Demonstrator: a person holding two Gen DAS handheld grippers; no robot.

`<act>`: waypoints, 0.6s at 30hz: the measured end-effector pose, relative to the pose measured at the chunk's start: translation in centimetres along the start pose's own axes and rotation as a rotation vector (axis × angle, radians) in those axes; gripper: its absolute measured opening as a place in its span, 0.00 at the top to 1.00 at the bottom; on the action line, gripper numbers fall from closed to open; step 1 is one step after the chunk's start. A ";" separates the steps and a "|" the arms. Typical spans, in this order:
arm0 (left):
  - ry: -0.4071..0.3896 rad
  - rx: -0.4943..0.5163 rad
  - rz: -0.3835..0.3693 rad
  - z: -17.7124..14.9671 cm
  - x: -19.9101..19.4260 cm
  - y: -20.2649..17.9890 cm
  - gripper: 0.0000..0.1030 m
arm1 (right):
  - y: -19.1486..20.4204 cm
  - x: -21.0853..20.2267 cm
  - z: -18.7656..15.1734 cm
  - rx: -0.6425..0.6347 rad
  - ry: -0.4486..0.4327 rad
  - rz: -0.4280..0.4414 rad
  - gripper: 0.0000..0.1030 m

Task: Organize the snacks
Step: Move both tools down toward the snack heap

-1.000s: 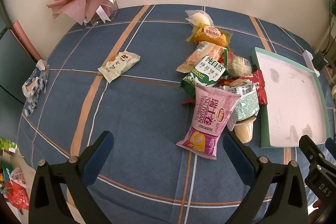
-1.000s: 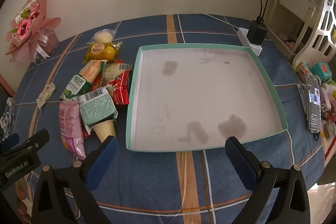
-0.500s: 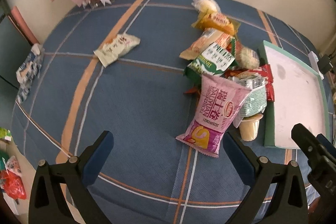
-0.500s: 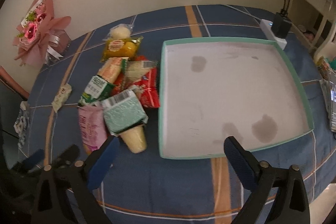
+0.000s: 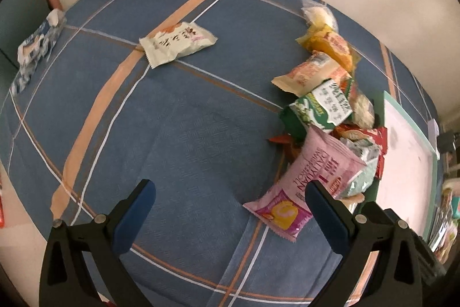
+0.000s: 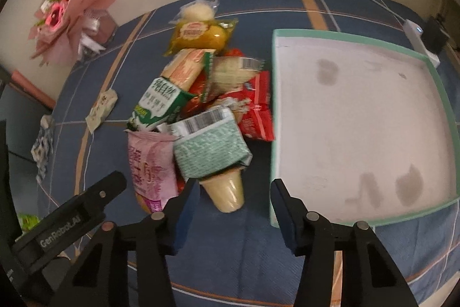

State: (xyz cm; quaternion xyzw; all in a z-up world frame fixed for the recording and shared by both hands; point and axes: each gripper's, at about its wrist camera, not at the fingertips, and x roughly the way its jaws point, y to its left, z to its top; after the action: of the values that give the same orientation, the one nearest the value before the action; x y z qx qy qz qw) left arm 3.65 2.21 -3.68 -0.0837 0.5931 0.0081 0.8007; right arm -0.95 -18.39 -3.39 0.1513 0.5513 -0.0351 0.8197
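Crinkled bright snack packets [image 6: 201,94] heaped mid-table beside a mint-rimmed tray [image 6: 339,34], left gripper [image 5: 230,209] spread wide, right gripper [image 6: 234,206] closing, nothing between its jaws.

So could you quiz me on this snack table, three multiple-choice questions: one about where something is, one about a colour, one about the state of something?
1. Where does the cream packet lie?
A. inside the tray
B. alone on the cloth, apart from the pile
C. under the pink packet

2. What colour is the tray rim?
A. mint green
B. red
C. black

3. What is in the tray?
A. three snacks
B. one cup
C. nothing but stains

Answers:
1 B, it sits by itself on the blue tablecloth, well left of the snack pile.
2 A, the rim shows mint green around a whitish floor.
3 C, every snack, including the pink packet and the pudding cup, lies outside it.
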 end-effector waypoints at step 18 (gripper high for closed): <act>0.056 0.000 -0.086 0.8 0.8 -1.6 0.00 | 2.3 4.3 0.3 -0.106 0.076 -0.022 0.55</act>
State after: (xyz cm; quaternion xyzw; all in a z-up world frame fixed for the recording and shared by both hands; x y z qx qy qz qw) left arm 4.81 0.68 -4.06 -0.1092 0.6111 -0.0287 0.7835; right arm 1.53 -15.84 -6.71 0.1027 0.5847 -0.0091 0.8047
